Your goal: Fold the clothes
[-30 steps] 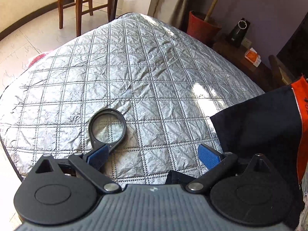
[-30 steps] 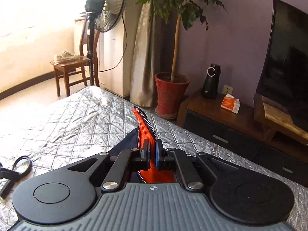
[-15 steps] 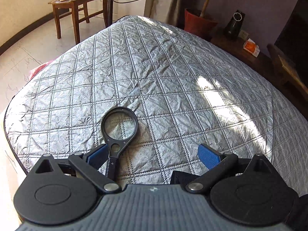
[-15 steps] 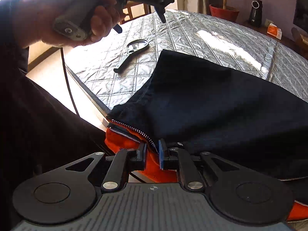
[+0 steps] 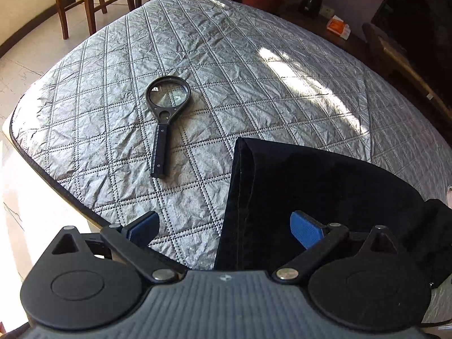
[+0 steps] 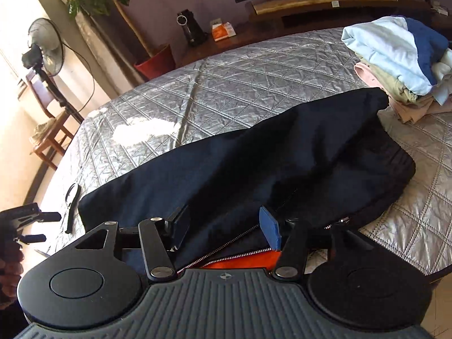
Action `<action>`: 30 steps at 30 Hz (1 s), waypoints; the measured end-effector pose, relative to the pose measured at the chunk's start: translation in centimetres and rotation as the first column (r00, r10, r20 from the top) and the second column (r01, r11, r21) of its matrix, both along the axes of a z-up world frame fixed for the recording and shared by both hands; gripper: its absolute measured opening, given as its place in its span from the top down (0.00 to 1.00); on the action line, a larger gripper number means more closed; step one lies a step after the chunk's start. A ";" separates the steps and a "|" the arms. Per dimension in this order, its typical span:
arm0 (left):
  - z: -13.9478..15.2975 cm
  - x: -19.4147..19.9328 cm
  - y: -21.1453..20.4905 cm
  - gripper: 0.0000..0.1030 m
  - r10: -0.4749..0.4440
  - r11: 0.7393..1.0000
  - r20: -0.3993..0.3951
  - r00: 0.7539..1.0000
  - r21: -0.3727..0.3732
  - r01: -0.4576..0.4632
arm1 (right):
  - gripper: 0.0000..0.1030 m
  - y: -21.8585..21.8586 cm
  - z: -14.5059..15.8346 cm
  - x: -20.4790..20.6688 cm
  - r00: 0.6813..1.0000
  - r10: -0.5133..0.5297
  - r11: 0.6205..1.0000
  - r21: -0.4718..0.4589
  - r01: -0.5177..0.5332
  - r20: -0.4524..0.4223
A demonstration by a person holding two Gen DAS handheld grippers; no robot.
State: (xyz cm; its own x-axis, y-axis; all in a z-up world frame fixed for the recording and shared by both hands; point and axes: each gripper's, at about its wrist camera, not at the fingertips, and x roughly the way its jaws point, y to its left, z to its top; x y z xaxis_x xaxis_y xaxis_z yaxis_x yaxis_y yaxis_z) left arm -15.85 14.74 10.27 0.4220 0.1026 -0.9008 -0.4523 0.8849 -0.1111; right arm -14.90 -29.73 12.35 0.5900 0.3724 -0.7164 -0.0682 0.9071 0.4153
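left gripper point(image 5: 224, 224) held low and level, jaws spread wide, blue pads point(image 5: 303, 227) well apart, nothing between them. right gripper point(image 6: 226, 230) likewise parted, fingers splayed, gripping nothing. seen from the right wrist, left gripper point(image 6: 31, 223) at far left edge, clutched in a hand point(image 6: 10, 268), fingers curled round the grip.

The quilted cover point(image 5: 254, 65) is silver-grey with a stitched diamond grid. The jacket point(image 6: 254, 163) is dark navy with orange lining. The magnifying glass point(image 5: 163, 118) is black.
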 end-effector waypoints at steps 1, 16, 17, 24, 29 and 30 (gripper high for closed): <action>-0.4 -0.4 -0.8 0.04 -0.014 1.000 -0.021 1.000 0.018 0.014 | 0.37 -1.1 -0.5 0.6 0.999 -0.051 0.998 0.031 0.051 -0.011; -3.8 -5.9 -5.9 0.06 0.004 1.000 -0.149 0.989 0.011 -0.002 | 0.36 -13.2 -7.0 7.0 0.878 -0.459 0.823 0.308 0.478 -0.136; -3.9 -5.8 -6.2 0.06 -0.011 1.000 -0.158 0.987 0.010 0.013 | 0.36 -13.4 -7.3 7.5 0.873 -0.464 0.813 0.321 0.487 -0.150; -5.8 -6.4 -8.4 0.06 -0.091 0.995 -0.223 0.971 0.016 0.097 | 0.59 -13.4 -9.4 10.1 0.866 -0.462 0.795 0.343 0.500 -0.189; -6.8 -7.1 -8.0 0.07 -0.059 0.997 -0.231 0.971 -0.065 0.045 | 0.97 -12.5 -8.9 10.4 0.903 -0.401 0.845 0.320 0.429 -0.152; -6.8 -7.3 -7.9 0.07 -0.050 0.997 -0.223 0.974 -0.068 0.035 | 0.98 -12.3 -8.6 10.3 0.912 -0.388 0.854 0.320 0.411 -0.135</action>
